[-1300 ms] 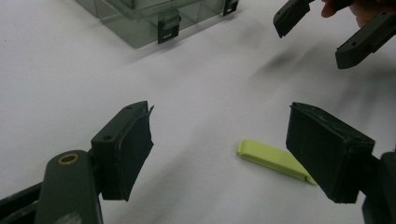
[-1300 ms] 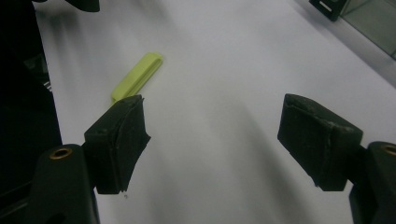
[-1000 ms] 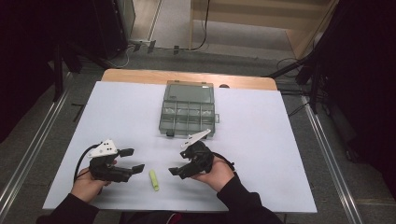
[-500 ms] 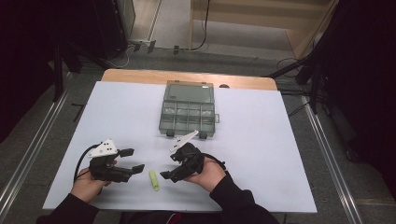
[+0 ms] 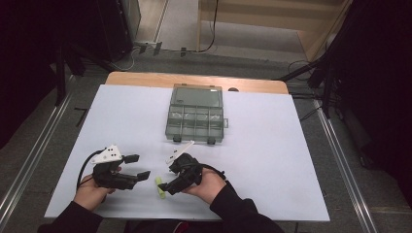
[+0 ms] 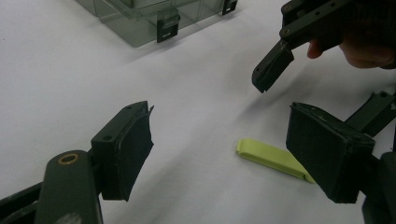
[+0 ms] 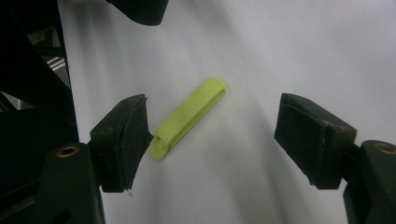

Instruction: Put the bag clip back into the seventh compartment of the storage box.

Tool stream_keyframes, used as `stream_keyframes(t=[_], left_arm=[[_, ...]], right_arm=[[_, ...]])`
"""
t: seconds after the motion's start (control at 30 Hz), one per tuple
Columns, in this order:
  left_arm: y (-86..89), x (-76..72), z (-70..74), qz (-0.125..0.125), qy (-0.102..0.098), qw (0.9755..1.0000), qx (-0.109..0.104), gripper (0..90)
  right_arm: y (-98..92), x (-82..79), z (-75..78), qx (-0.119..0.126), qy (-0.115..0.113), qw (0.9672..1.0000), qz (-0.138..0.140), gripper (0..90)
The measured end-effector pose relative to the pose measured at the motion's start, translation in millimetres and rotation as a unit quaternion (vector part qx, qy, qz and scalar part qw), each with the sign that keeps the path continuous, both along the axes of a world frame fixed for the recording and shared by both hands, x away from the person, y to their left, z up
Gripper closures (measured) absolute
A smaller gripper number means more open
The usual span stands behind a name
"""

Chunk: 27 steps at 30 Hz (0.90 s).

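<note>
Two grippers are hovering wide open over the white table (image 5: 272, 160): the right gripper (image 7: 212, 140) is straddling the yellow-green clip (image 7: 187, 117), which is lying flat and ungrasped, while the left gripper (image 5: 133, 167) is waiting beside it. Picking up is apparently just starting. Farther back, the clear compartment box (image 5: 196, 118) is sitting shut, contents indiscernible.

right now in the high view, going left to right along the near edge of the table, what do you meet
left gripper → yellow-green clip lying flat on the white table → right gripper, its open fingers right at the clip.
</note>
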State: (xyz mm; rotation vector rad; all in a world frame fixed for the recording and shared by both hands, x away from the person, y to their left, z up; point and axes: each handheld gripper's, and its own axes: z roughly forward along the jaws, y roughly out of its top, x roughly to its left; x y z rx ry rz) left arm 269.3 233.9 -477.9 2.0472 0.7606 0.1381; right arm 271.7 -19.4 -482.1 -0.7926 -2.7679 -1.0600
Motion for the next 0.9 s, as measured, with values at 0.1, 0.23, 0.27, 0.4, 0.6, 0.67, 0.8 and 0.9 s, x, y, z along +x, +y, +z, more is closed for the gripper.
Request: stream_keyframes(t=[0.1,0.23,0.27,0.4,0.6,0.67,0.8,0.9], left_arm=[[0.0,0.1,-0.1,0.0,0.0,1.0,0.001,21.9],[0.1,0.2,0.0,0.0,0.0,1.0,0.0,21.9],[0.1,0.1,0.0,0.0,0.0,1.0,0.0,21.9],[0.6,0.3,0.3,0.001,-0.001,1.0,0.001,21.9],[0.4,0.1,0.3,-0.001,-0.001,1.0,0.0,21.9],[0.6,0.2,0.5,0.0,-0.001,1.0,0.0,21.9],[0.6,0.1,0.6,0.0,-0.001,1.0,0.001,21.9],[0.6,0.1,0.5,0.0,-0.001,1.0,0.0,21.9]], right_arm=[[7.3,-1.5,-4.3,-0.007,0.007,0.9999,0.004,27.6],[13.3,-4.0,-7.4,-0.012,0.005,0.9999,0.004,29.7],[14.3,-4.3,-7.9,-0.015,0.003,0.9999,0.001,30.0],[17.5,-5.3,-9.2,-0.013,0.004,0.9999,-0.006,32.9],[22.2,-7.7,-12.8,-0.023,0.009,0.9997,-0.002,41.4],[24.3,-10.5,-14.6,-0.033,-0.007,0.9994,-0.003,42.5],[25.8,-15.9,-15.0,-0.043,-0.028,0.9985,-0.017,48.3],[25.4,-17.6,-15.1,-0.047,-0.033,0.998,-0.025,54.2]])
